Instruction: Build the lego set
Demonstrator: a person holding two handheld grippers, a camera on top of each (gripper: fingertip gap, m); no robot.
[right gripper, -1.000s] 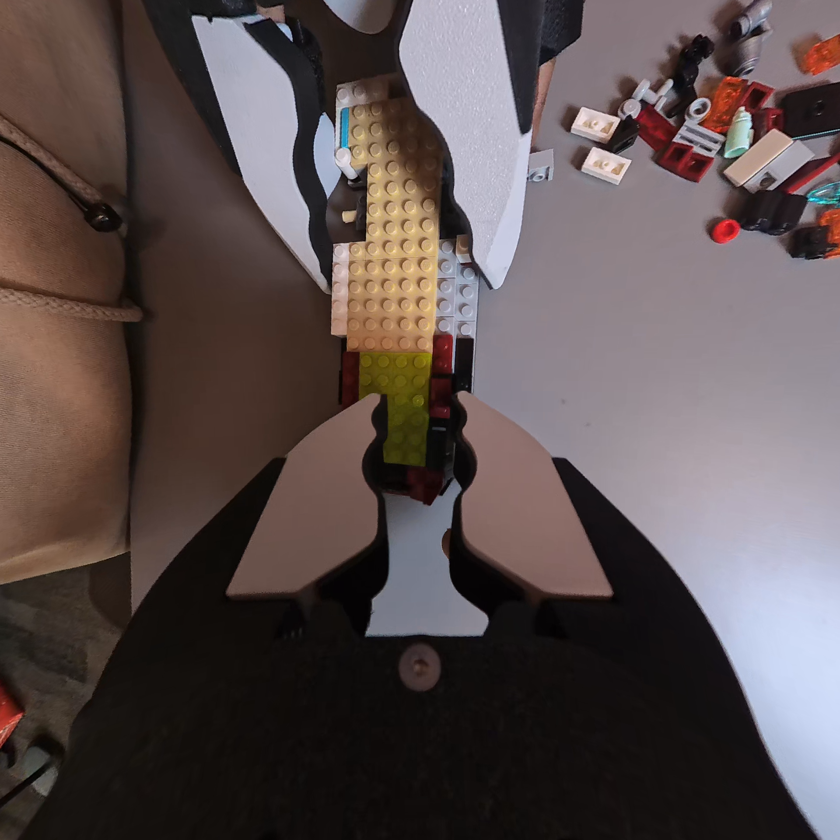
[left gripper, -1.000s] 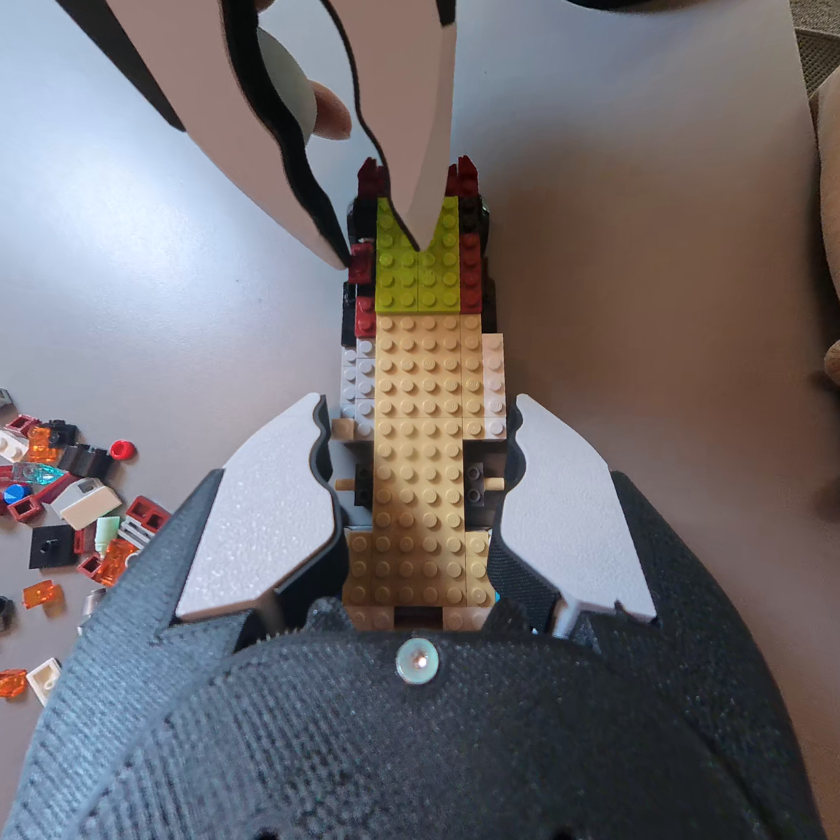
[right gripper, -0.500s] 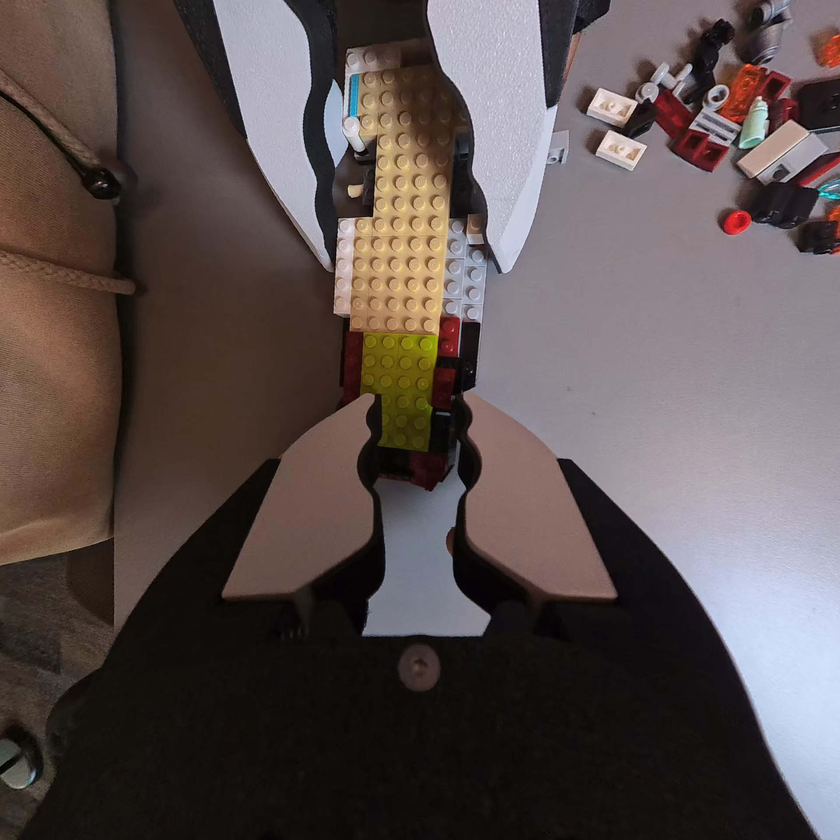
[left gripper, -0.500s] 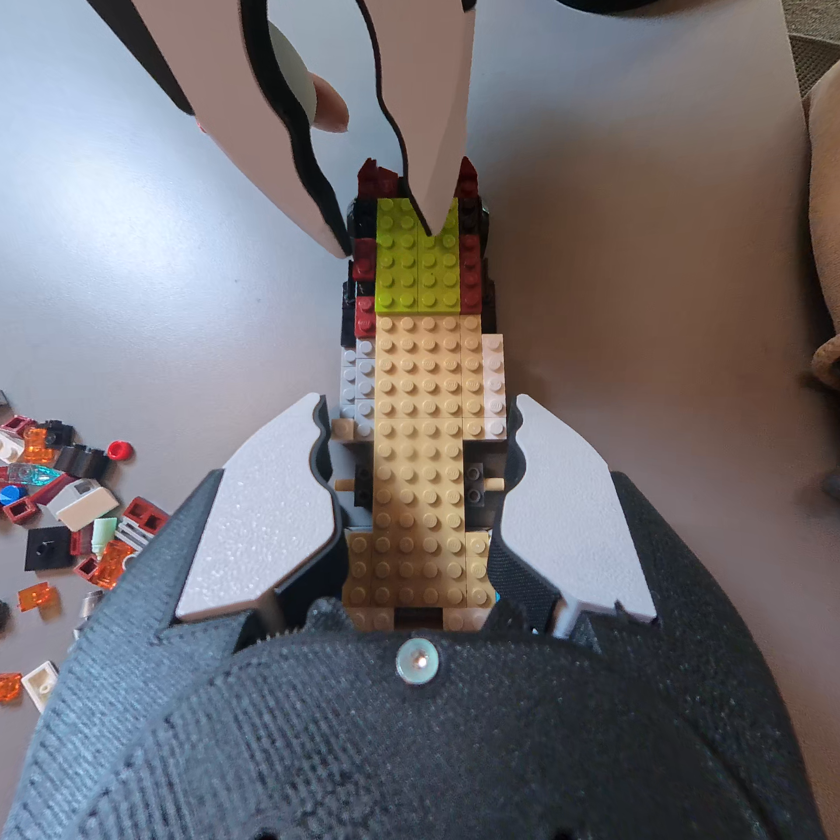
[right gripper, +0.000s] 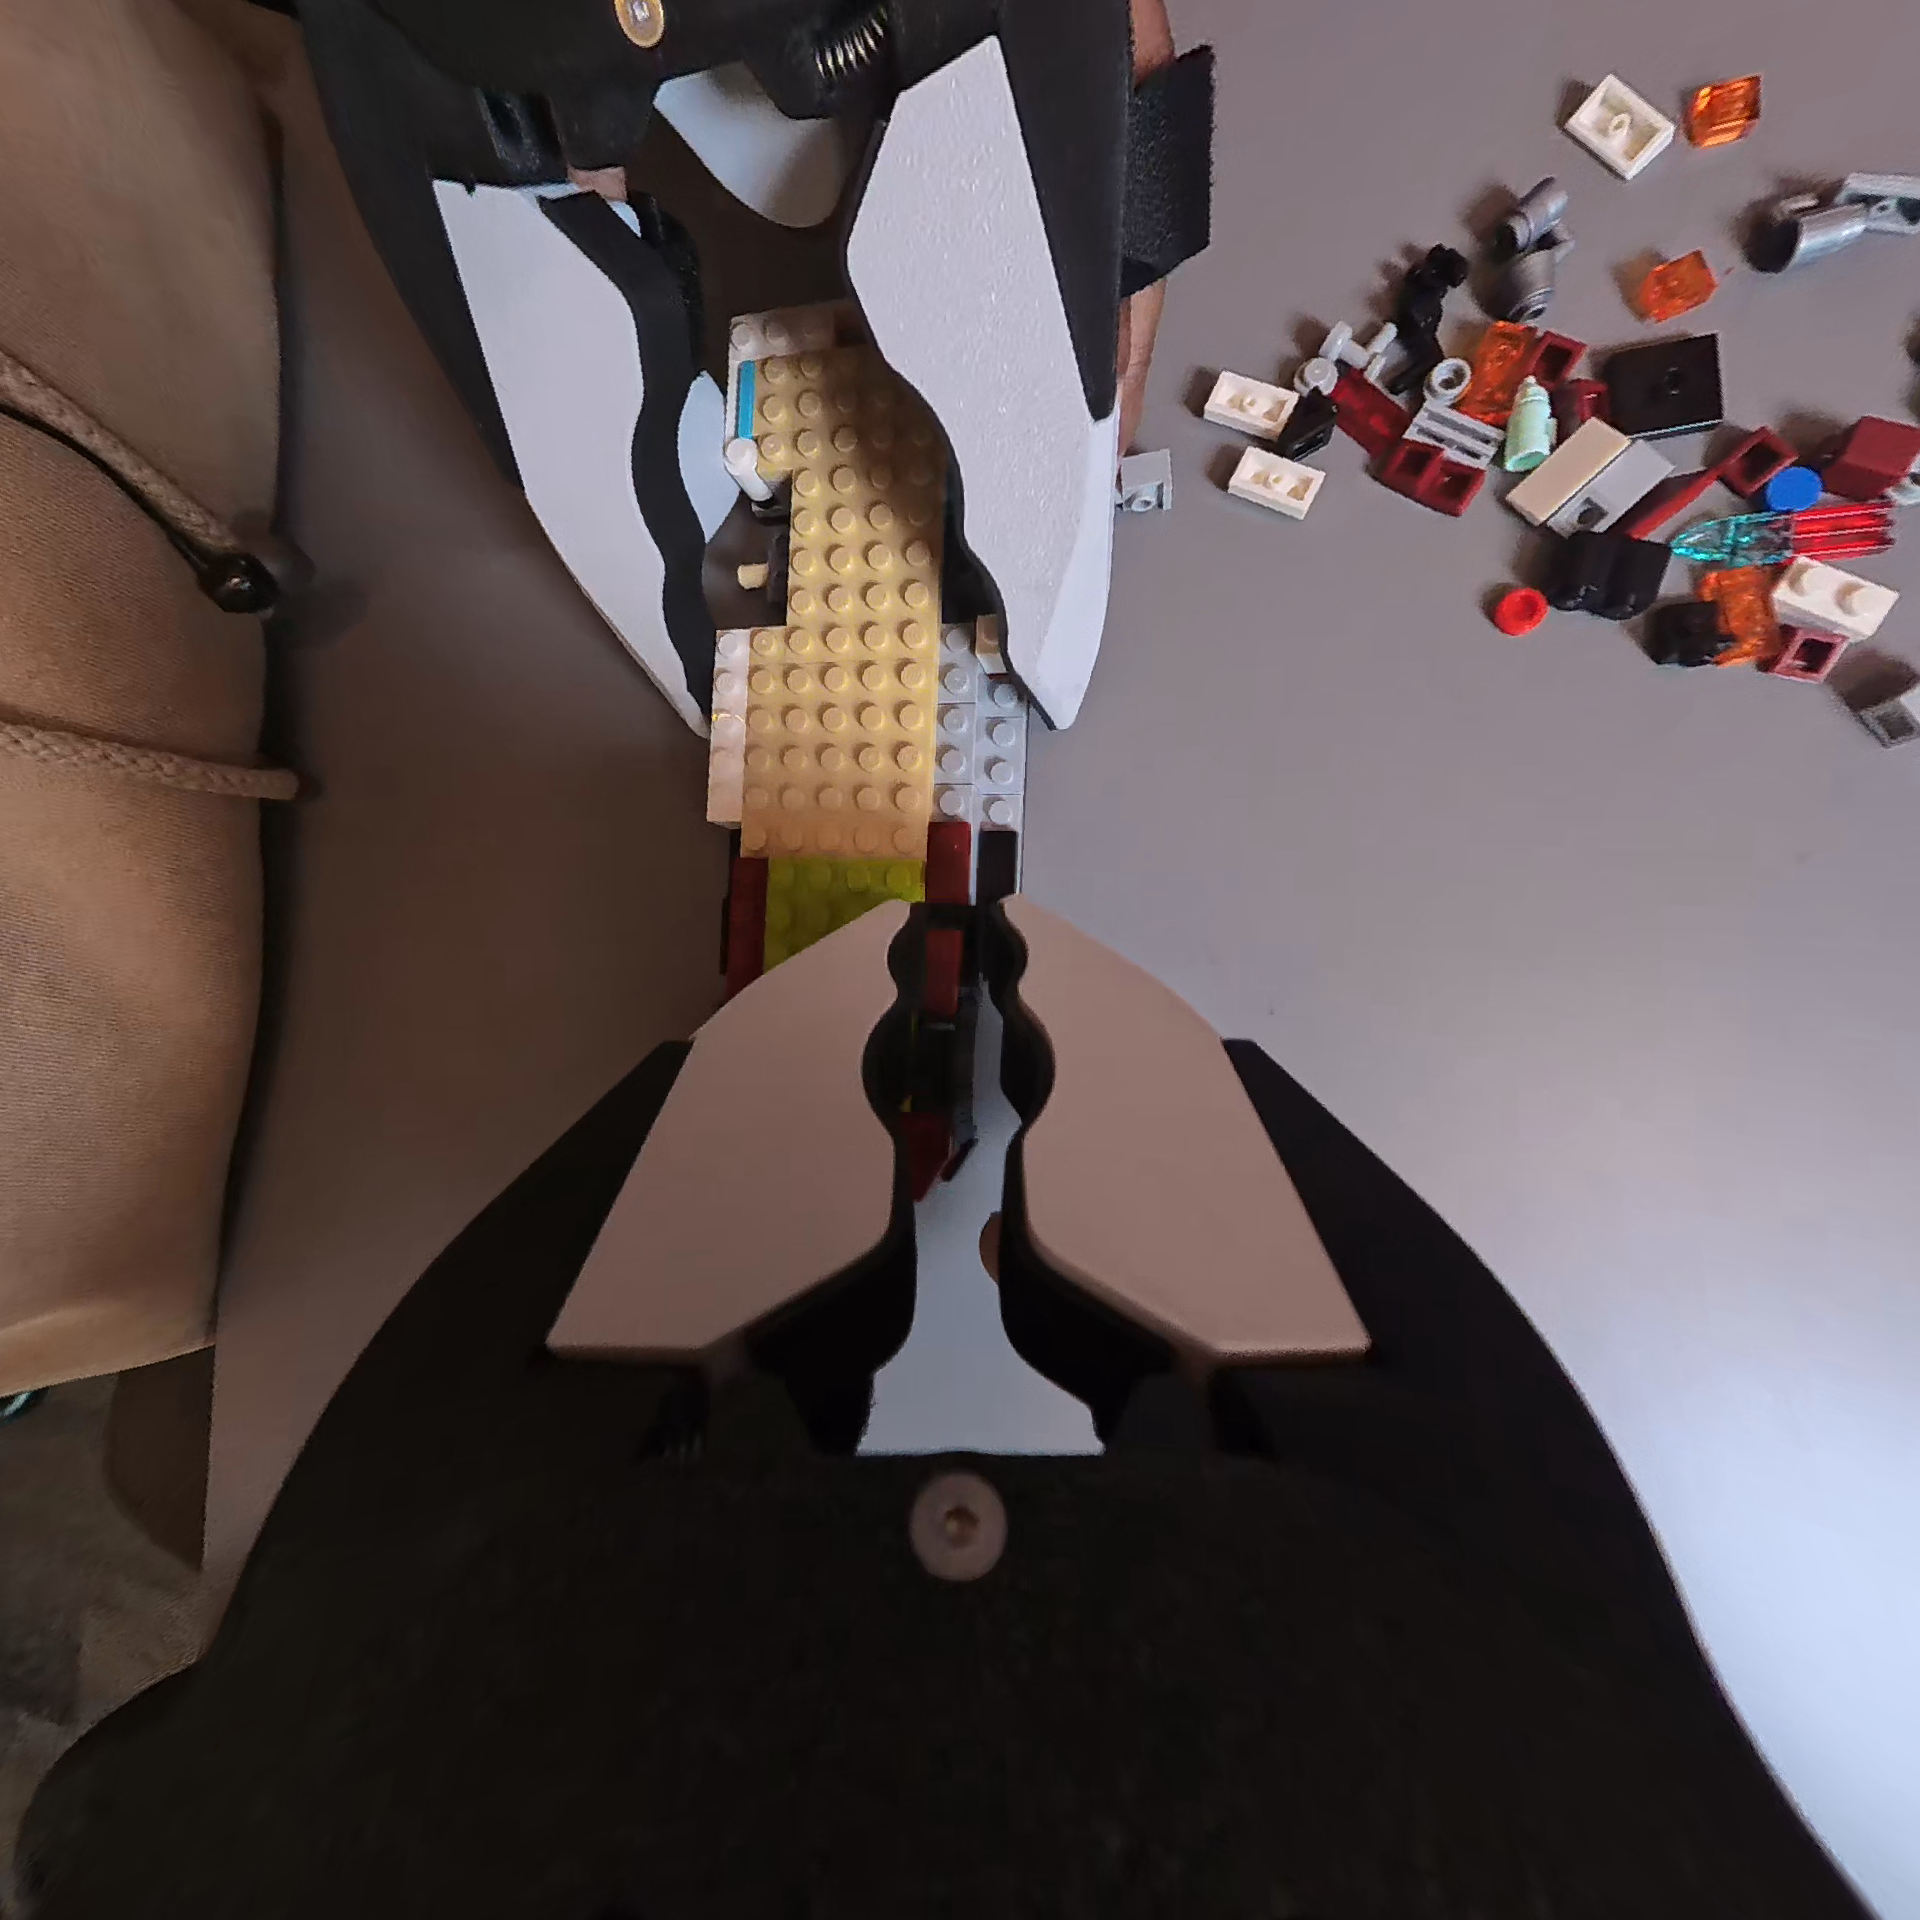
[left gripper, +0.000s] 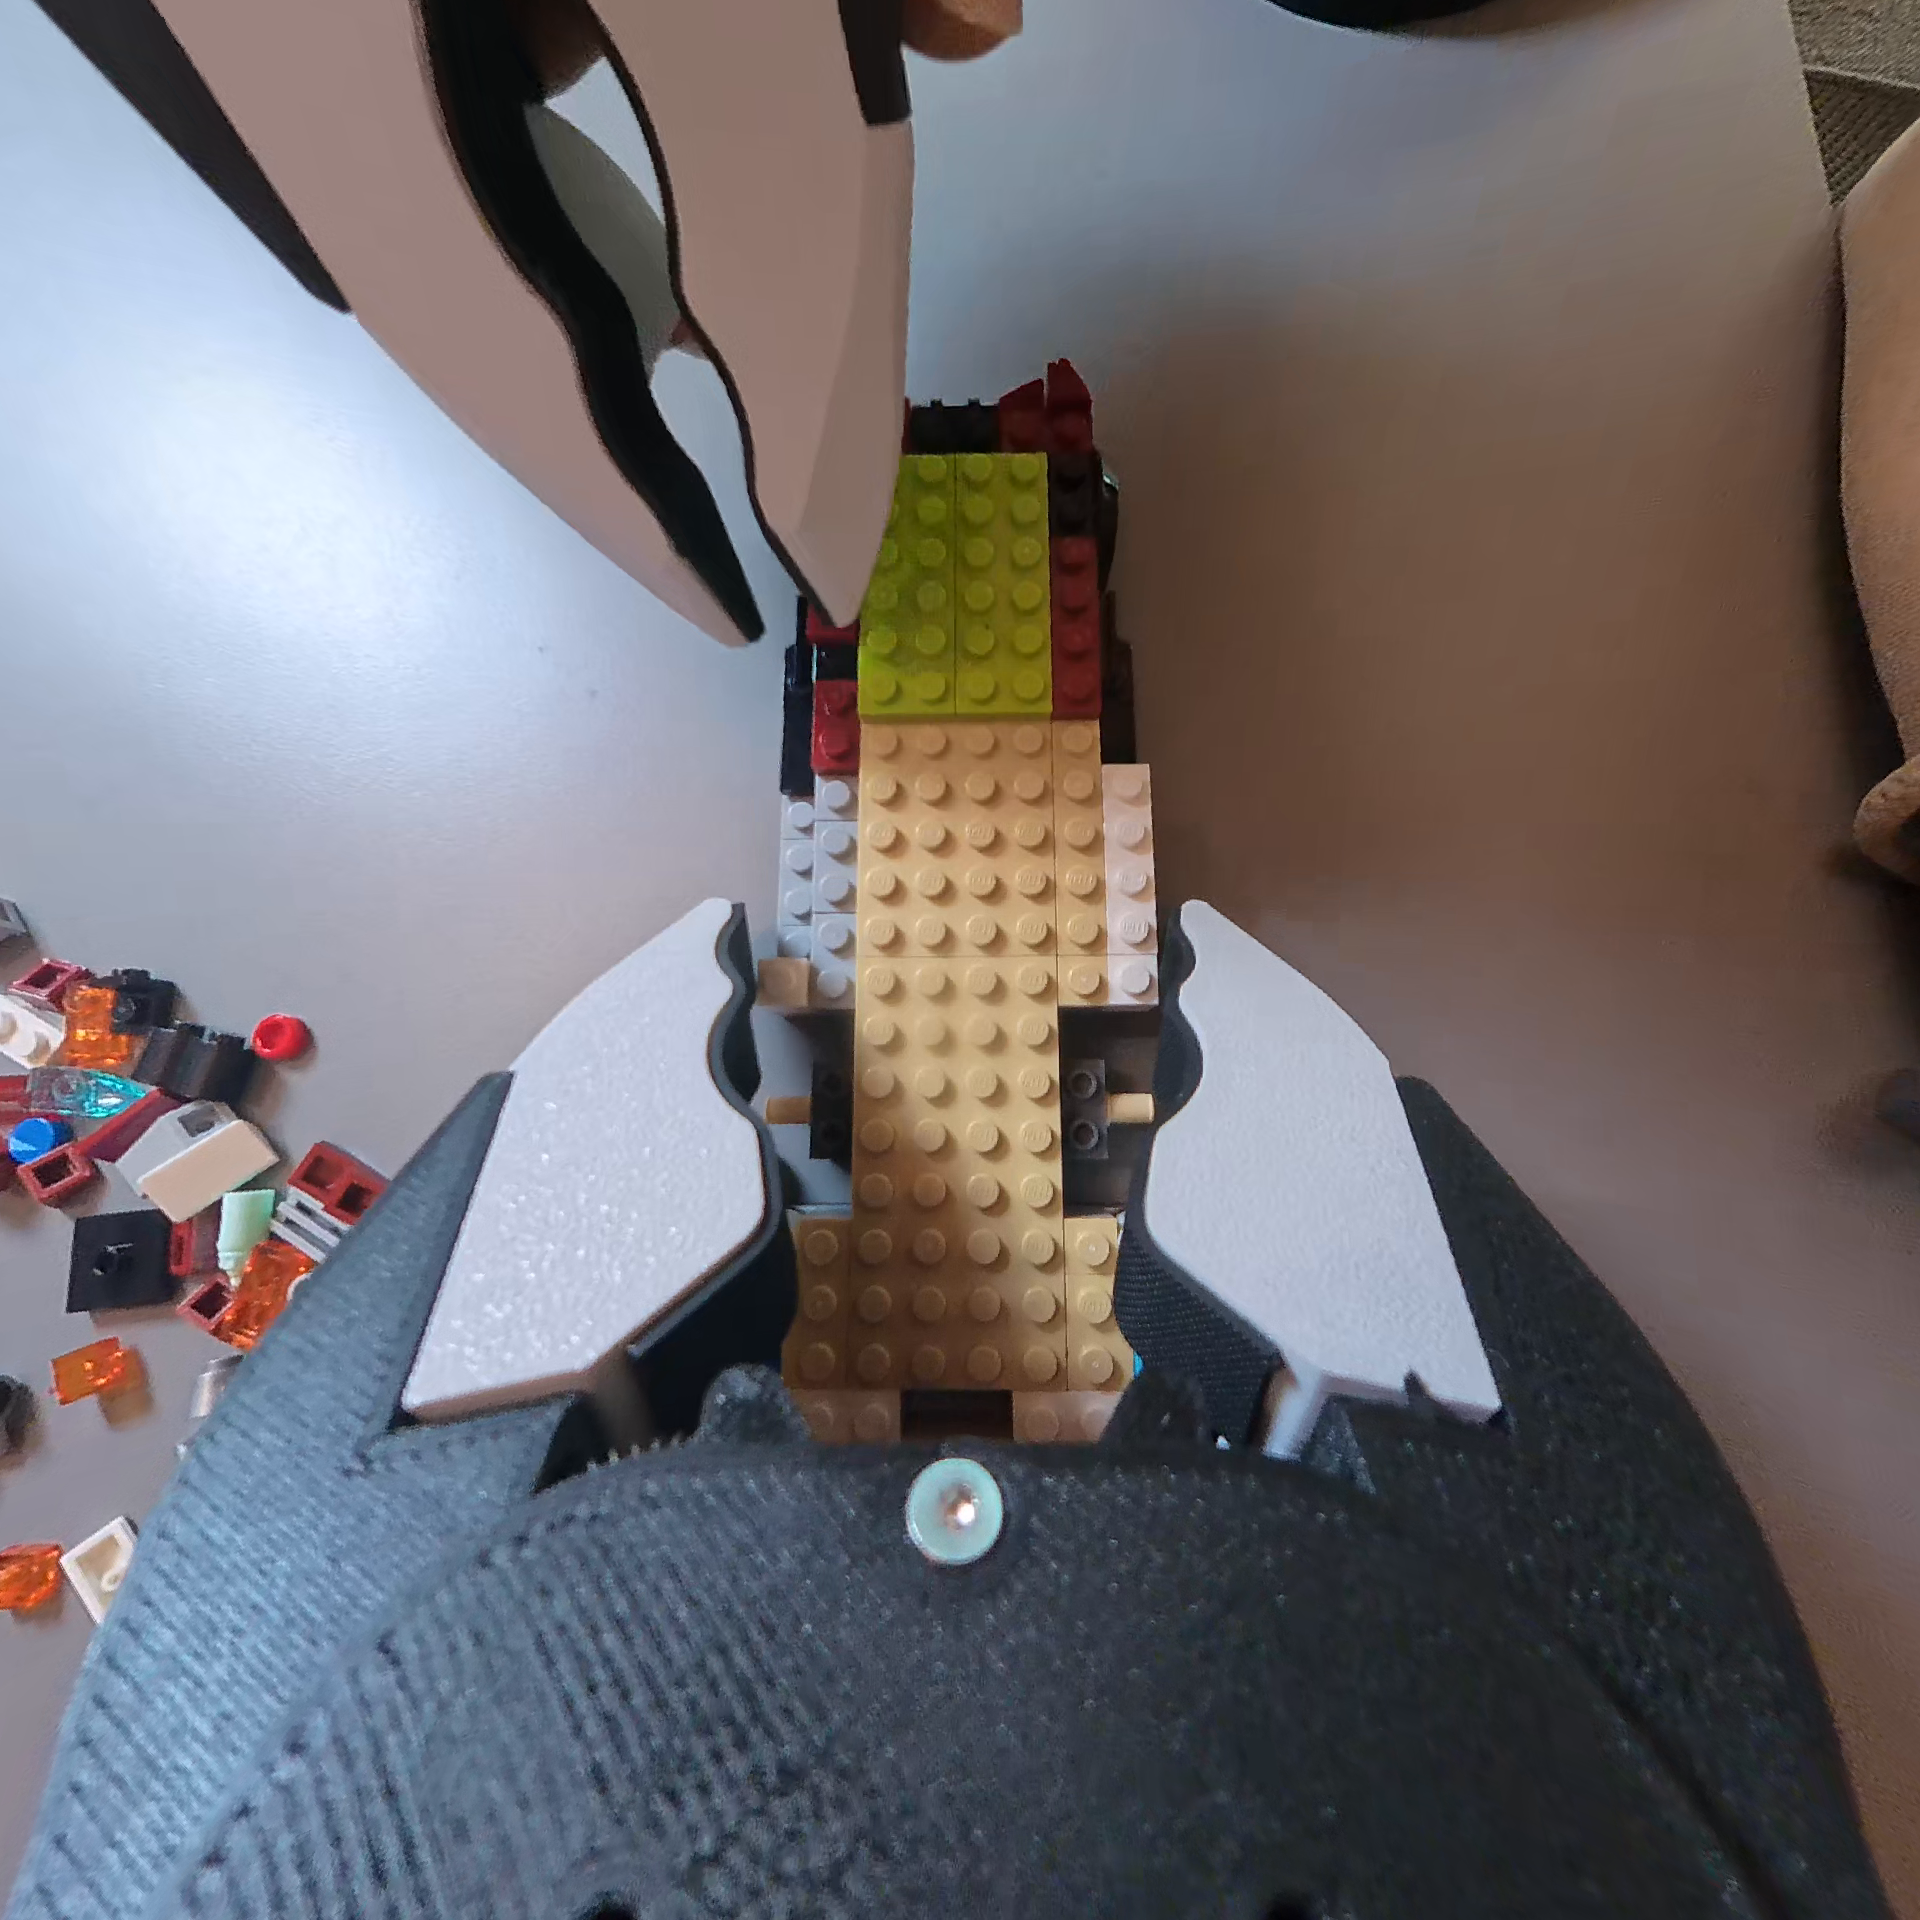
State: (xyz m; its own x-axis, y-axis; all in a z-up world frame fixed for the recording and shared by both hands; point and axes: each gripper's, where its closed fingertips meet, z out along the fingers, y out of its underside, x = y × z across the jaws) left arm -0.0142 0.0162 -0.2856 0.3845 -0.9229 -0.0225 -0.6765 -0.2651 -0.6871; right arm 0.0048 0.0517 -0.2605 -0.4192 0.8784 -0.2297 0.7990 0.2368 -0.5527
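Note:
A long brick model [left gripper: 966, 1039] with tan plates, a lime plate [left gripper: 966, 582] and dark red and black side pieces lies on the grey table [left gripper: 312, 727]. My left gripper [left gripper: 956, 914] has its white fingers pressed on both sides of the model's tan rear part. The right wrist view shows the same grip [right gripper: 883, 717] on the model [right gripper: 831, 727]. My right gripper [right gripper: 956, 909], with beige fingers, is closed on the dark red side strip [right gripper: 940, 966] beside the lime plate [right gripper: 831, 894]. In the left wrist view it [left gripper: 790, 623] stands over the model's far left edge.
Several loose small pieces [left gripper: 156, 1174] in red, orange, black and white lie on the table to the left, and show at the right in the right wrist view [right gripper: 1610, 468]. A beige cushion [right gripper: 104, 831] with a cord borders the table's other side. One gripper's finger ends stand about 5 centimeters off the other's.
My right gripper moved from astride the model's lime end to its side strip, and its jaws narrowed onto the dark red strip. The left gripper and the model stayed put.

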